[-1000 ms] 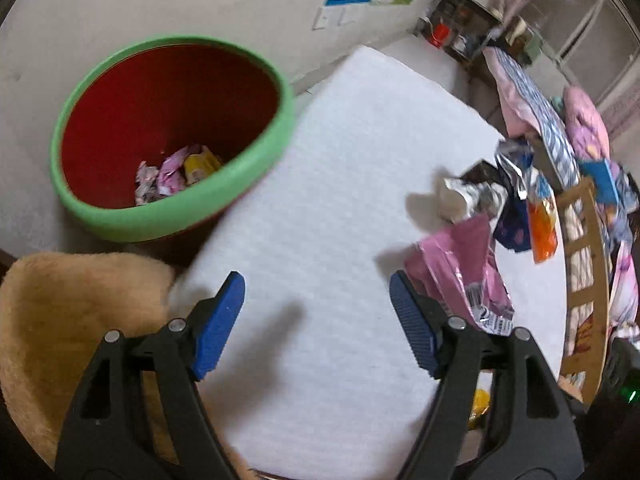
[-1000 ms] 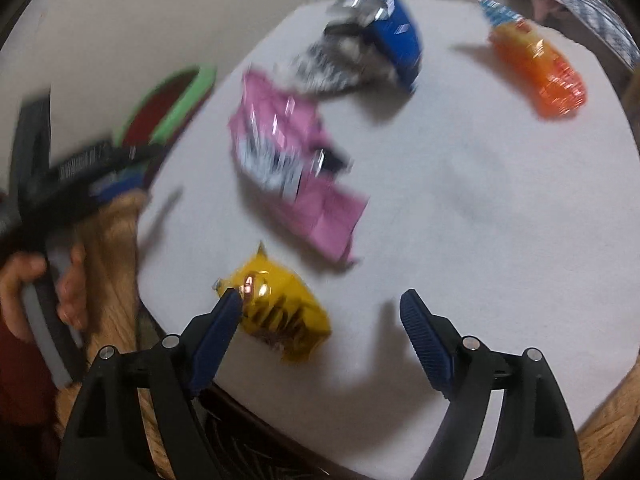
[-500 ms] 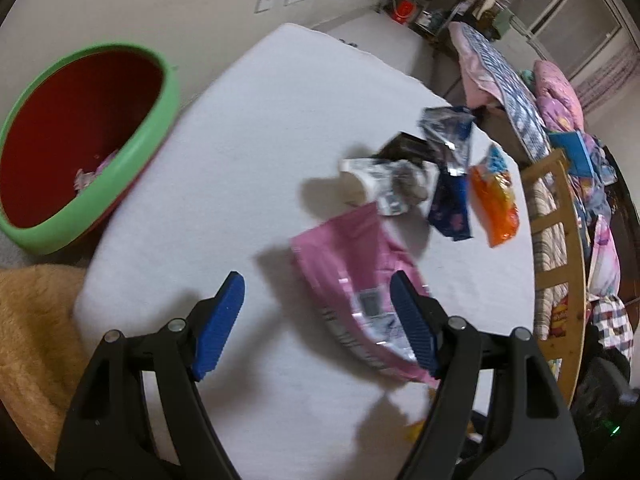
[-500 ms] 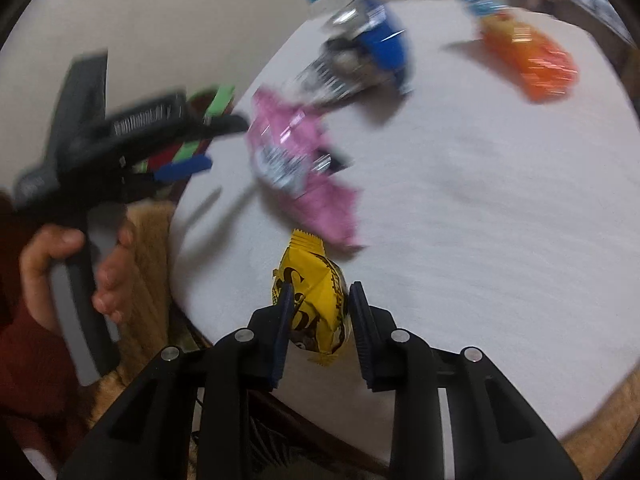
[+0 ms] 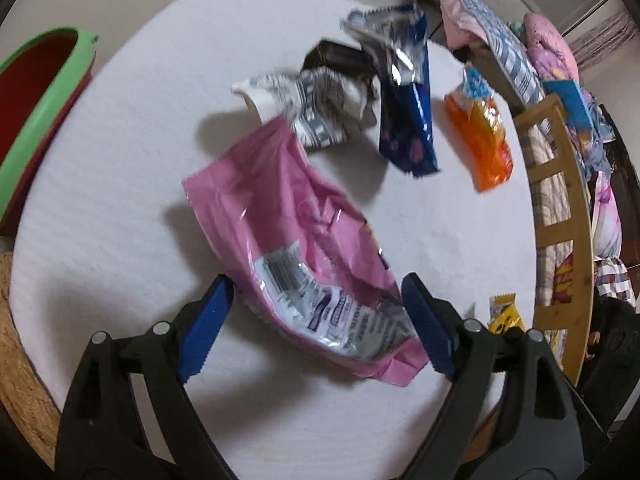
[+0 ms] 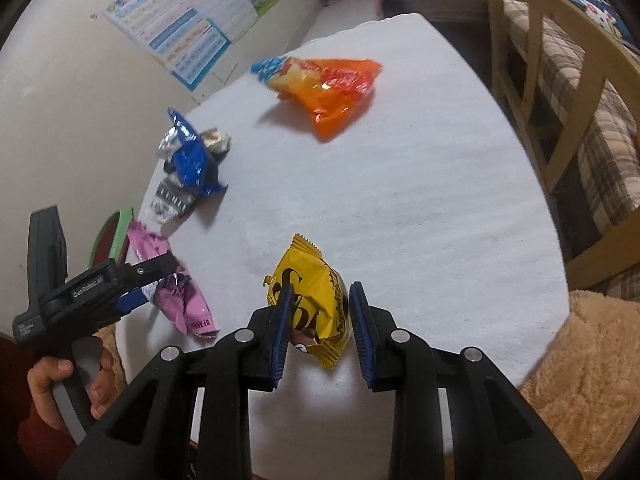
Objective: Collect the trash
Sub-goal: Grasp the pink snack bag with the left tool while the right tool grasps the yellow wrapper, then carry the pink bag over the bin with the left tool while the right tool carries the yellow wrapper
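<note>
Gripping the yellow wrapper point(image 6: 310, 300) between their blue pads, the right tongs point(image 6: 320, 326) are nearly closed on it at the near edge of the white bench point(image 6: 420, 208); half a second ago they were already clamped on it, a second ago spread wide. Its black print is too crumpled to read. The left tongs point(image 5: 316, 326) are spread wide, their pads either side of the pink bag's point(image 5: 304, 248) lower end without pinching it; earlier that bag lay further ahead. A barcode and blurred blue lettering show on its silver panel. "GenRobot.AI" is printed on the left tool's body. Beyond lie the blue packet point(image 5: 408, 120), orange bag point(image 5: 484, 136) and crumpled white wrapper point(image 5: 308, 108). The green-rimmed bin point(image 5: 44, 96) sits beside the bench's left edge.
</note>
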### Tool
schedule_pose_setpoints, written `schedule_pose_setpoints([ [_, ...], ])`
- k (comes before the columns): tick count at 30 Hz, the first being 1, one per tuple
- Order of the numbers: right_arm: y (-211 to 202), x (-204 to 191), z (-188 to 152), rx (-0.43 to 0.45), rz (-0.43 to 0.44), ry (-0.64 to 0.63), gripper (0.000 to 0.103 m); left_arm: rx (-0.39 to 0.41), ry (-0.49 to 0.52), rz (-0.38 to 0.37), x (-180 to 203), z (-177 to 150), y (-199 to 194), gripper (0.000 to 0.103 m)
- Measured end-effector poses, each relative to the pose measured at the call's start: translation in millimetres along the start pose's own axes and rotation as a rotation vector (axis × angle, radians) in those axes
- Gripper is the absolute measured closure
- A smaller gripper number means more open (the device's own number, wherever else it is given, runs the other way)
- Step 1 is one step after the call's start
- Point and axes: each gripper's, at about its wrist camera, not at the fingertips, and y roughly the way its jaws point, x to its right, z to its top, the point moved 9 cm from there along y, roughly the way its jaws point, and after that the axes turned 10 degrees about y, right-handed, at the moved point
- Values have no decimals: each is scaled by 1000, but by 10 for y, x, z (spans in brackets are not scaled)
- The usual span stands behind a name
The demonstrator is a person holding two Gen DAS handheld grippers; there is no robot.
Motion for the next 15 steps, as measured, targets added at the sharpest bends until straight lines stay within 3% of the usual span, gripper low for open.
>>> schedule_pose_setpoints([
  [5, 75, -43, -22, -13, 0, -30, 73, -11, -31, -21, -25, -76, 36, 20],
  [15, 97, -7, -32, -31, 0, -14, 73, 1, -53, -71, -84, -87, -78, 47],
])
